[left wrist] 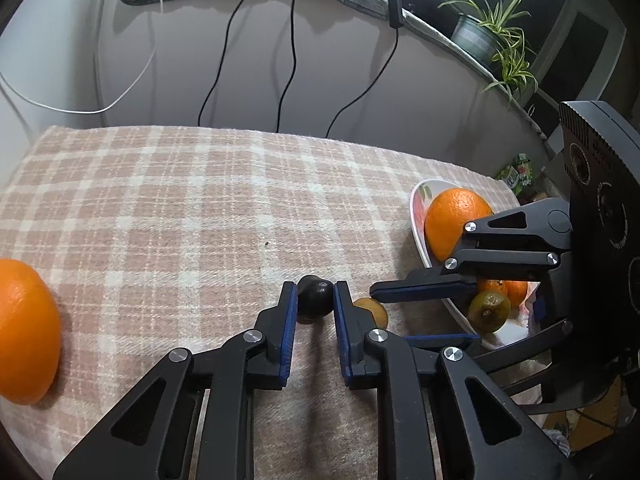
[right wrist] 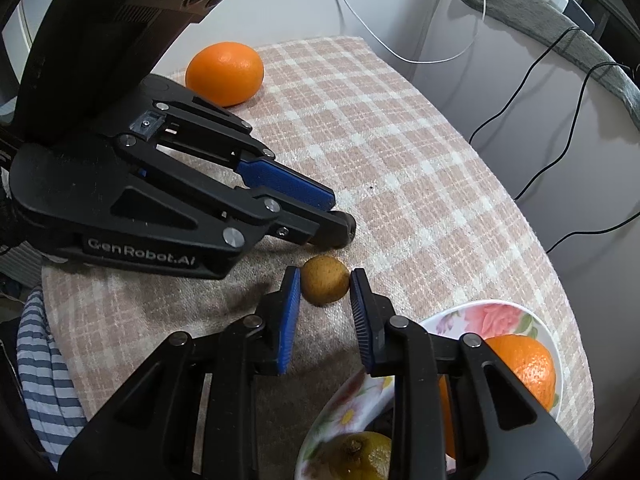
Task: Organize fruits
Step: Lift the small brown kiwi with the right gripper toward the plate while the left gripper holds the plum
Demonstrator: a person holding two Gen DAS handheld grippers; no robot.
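My left gripper [left wrist: 315,294] is shut on a small dark round fruit [left wrist: 315,299] resting on the checked cloth; it also shows in the right wrist view [right wrist: 340,218]. My right gripper [right wrist: 325,284] straddles a small brown fruit [right wrist: 324,286] on the cloth, its pads close beside it with a slight gap. In the left wrist view the brown fruit [left wrist: 374,312] lies just right of my left fingers. A floral plate [right wrist: 452,320] holds an orange [right wrist: 528,364] and a greenish citrus [right wrist: 362,458]. A loose orange [right wrist: 225,73] lies at the far end.
The checked cloth [left wrist: 180,208] covers a small rounded table. Black and white cables [left wrist: 288,60] hang against the wall behind. A potted plant [left wrist: 490,36] stands on a ledge at right. Striped fabric [right wrist: 42,364] hangs by the table's left edge.
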